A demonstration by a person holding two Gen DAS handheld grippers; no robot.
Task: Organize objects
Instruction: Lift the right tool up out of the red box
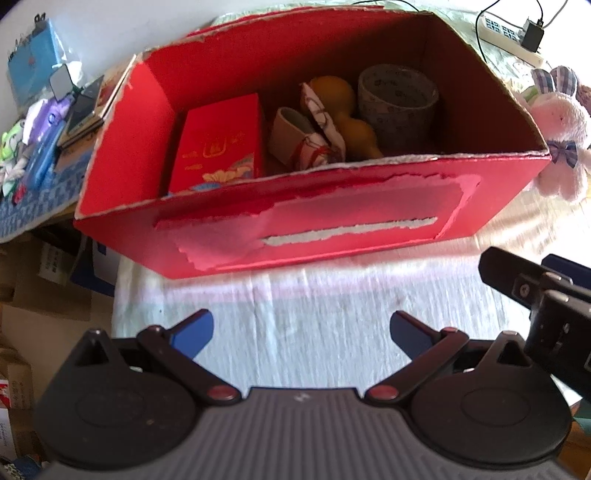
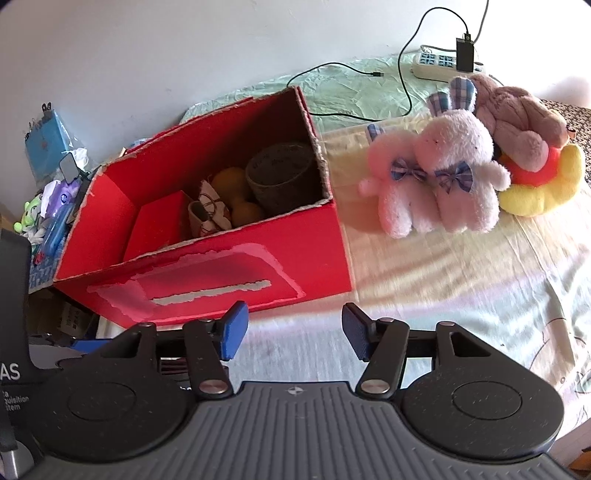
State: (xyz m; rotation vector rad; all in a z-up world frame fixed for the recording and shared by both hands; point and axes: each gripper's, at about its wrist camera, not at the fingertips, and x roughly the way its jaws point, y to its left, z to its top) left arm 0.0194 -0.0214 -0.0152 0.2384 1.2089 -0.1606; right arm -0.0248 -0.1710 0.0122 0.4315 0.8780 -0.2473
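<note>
An open red cardboard box (image 1: 332, 221) (image 2: 306, 258) stands on the cloth-covered table. Inside lie a red packet (image 1: 218, 147), a small patterned shoe (image 1: 295, 136), a yellow gourd (image 1: 343, 110) (image 2: 231, 181) and a roll of printed tape (image 1: 399, 99) (image 2: 284, 177). My left gripper (image 1: 301, 334) hovers open in front of the box, holding nothing. My right gripper (image 2: 293, 332) is open too, near the box's front right corner. Right of the box lie a pink plush rabbit (image 2: 443, 173) (image 1: 557, 122), a brown plush (image 2: 517, 122) and a yellow plush (image 2: 546, 181).
A power strip (image 2: 439, 64) (image 1: 509, 33) with a charger and cables lies at the back right. Left of the box is a heap of small items, with a blue bag (image 1: 33, 62) (image 2: 48, 140). Cardboard cartons (image 1: 44, 280) stand below the table's left edge.
</note>
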